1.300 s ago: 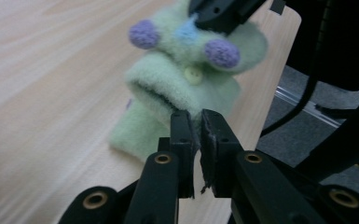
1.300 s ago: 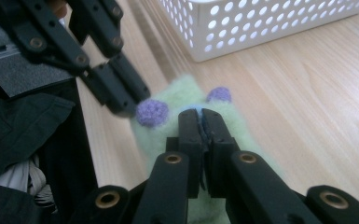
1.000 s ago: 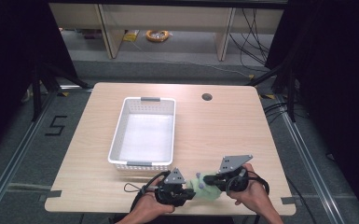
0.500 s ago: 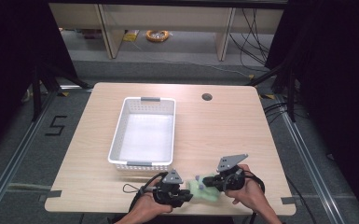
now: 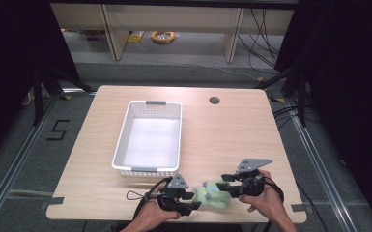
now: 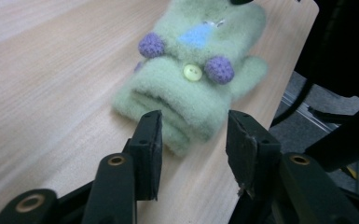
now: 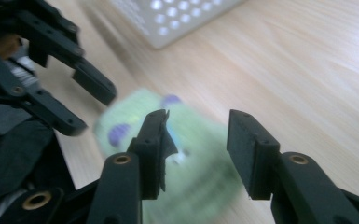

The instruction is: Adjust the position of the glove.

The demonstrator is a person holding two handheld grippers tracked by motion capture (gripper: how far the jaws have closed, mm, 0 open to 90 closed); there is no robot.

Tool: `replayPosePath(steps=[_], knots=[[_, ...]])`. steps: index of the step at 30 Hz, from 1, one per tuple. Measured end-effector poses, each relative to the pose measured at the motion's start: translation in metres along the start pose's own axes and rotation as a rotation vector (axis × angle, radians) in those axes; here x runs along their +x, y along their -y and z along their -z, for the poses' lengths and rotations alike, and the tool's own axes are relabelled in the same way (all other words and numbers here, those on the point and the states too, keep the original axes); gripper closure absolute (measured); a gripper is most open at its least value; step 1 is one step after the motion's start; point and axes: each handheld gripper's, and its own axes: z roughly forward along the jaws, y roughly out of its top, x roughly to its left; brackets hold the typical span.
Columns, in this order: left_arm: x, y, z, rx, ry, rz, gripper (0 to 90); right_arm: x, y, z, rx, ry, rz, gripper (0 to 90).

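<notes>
A pale green fuzzy mitten (image 5: pixel 213 196) (image 6: pixel 193 70) (image 7: pixel 186 158), with purple knobs, a yellow button and a blue patch, lies flat on the table near its front edge. My left gripper (image 5: pixel 192 200) (image 6: pixel 193 140) stands open at the mitten's cuff end, jaws on either side of the folded edge, touching nothing. From the other side my right gripper (image 5: pixel 225 182) (image 7: pixel 198 149) stands open just over the mitten. The left gripper's black jaws also show at the upper left of the right gripper view.
A white perforated basket (image 5: pixel 150 137) with nothing in it stands on the wooden table (image 5: pixel 232 130), left of centre, just beyond the grippers. A cable hole (image 5: pixel 214 100) sits at the far right. The table's front edge runs close behind the mitten.
Both grippers and the mitten have drifted toward the front edge of the table. The mitten now lies on the table between two open grippers.
</notes>
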Motion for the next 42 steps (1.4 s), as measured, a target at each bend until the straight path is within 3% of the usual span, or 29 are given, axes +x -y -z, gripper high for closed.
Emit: replayPosePath(steps=[3,4,5,6,8,10,11,12,14,15,18,19,21,22,23,25,26,27,29,30,32,34,35,36,37,38,39,40,42], knots=[[-0.003,0.0,-0.003,0.004,-0.01,0.013,52.8,0.001,0.008,0.014,0.006,0.085,-0.054,54.8],[-0.004,-0.001,-0.004,0.004,-0.01,0.012,52.3,0.001,0.012,0.015,0.009,0.08,-0.068,54.2],[-0.005,-0.001,-0.005,0.005,-0.011,-0.004,52.3,0.005,0.015,0.015,0.018,0.074,-0.118,54.1],[-0.006,-0.001,-0.006,0.01,-0.015,0.002,52.2,0.006,0.019,0.013,0.019,0.046,-0.13,54.4],[-0.01,-0.001,-0.009,0.012,-0.011,-0.003,52.1,0.009,0.025,0.009,0.049,0.034,-0.126,55.7],[-0.012,-0.001,-0.012,0.025,-0.028,-0.01,51.7,0.013,0.028,0.006,0.064,0.024,-0.159,59.5],[-0.012,0.0,-0.015,0.033,-0.042,-0.02,52.0,0.009,0.028,0.004,0.064,0.028,-0.135,60.7],[-0.012,0.0,-0.015,0.031,-0.046,-0.029,54.0,0.01,0.03,0.002,0.073,0.012,-0.197,64.5],[-0.012,0.0,-0.016,0.027,-0.058,-0.042,60.5,0.003,0.032,0.0,0.065,0.007,-0.168,71.5],[-0.011,0.0,-0.016,0.026,-0.061,-0.048,65.8,0.002,0.034,-0.001,0.06,-0.025,-0.196,78.4],[-0.011,0.0,-0.016,0.042,-0.081,-0.078,72.2,0.0,0.036,-0.002,0.051,-0.019,-0.177,82.2],[-0.011,0.0,-0.015,0.04,-0.065,-0.059,74.7,0.0,0.036,-0.002,0.05,-0.021,-0.174,83.2],[-0.01,-0.001,-0.014,0.035,-0.067,-0.078,80.1,0.001,0.034,-0.001,0.055,-0.016,-0.157,84.7],[-0.011,-0.001,-0.013,0.026,-0.06,-0.059,82.2,0.004,0.033,0.0,0.056,-0.03,-0.183,85.1],[-0.011,-0.001,-0.012,0.027,-0.045,-0.046,83.5,0.005,0.032,0.001,0.041,-0.021,-0.176,85.4],[-0.011,-0.003,-0.007,0.001,-0.036,-0.025,84.2,0.007,0.029,0.007,0.025,-0.021,-0.169,85.5],[-0.01,-0.003,-0.005,0.007,-0.029,-0.034,84.3,0.008,0.027,0.01,0.011,-0.03,-0.168,85.5],[-0.01,-0.004,-0.002,-0.007,-0.019,-0.02,84.3,0.009,0.026,0.011,-0.002,-0.045,-0.187,85.5],[-0.009,-0.005,0.004,-0.008,-0.012,-0.039,84.4,0.011,0.024,0.014,-0.02,-0.056,-0.187,85.5],[-0.009,-0.005,0.005,-0.017,-0.011,-0.018,84.3,0.01,0.023,0.014,-0.029,-0.035,-0.139,85.5],[-0.006,-0.004,0.006,-0.009,0.003,-0.01,84.2,0.012,0.023,0.011,-0.044,-0.039,-0.129,85.4],[-0.002,-0.001,0.003,0.009,0.017,0.002,84.0,0.012,0.024,0.01,-0.015,-0.041,-0.143,85.4],[-0.002,0.001,0.002,0.019,0.019,0.03,84.0,0.014,0.025,0.009,-0.015,-0.069,-0.191,85.4],[-0.002,0.003,-0.001,0.023,0.025,0.038,83.8,0.013,0.026,0.008,-0.006,-0.053,-0.187,85.3],[-0.001,0.004,-0.002,0.033,0.024,0.026,83.6,0.012,0.027,0.006,-0.001,-0.072,-0.198,85.1],[-0.001,0.005,-0.003,0.041,0.018,0.024,83.4,0.009,0.029,0.005,0.008,-0.045,-0.184,84.9],[-0.001,0.005,-0.004,0.04,0.018,0.025,83.0,0.007,0.031,0.002,0.009,-0.056,-0.179,84.6],[-0.001,0.005,-0.005,0.035,0.016,0.028,82.7,0.009,0.032,0.0,0.026,-0.033,-0.206,84.2],[0.001,0.004,-0.005,0.046,0.016,0.013,81.6,0.008,0.034,-0.001,0.035,-0.028,-0.185,82.8]])
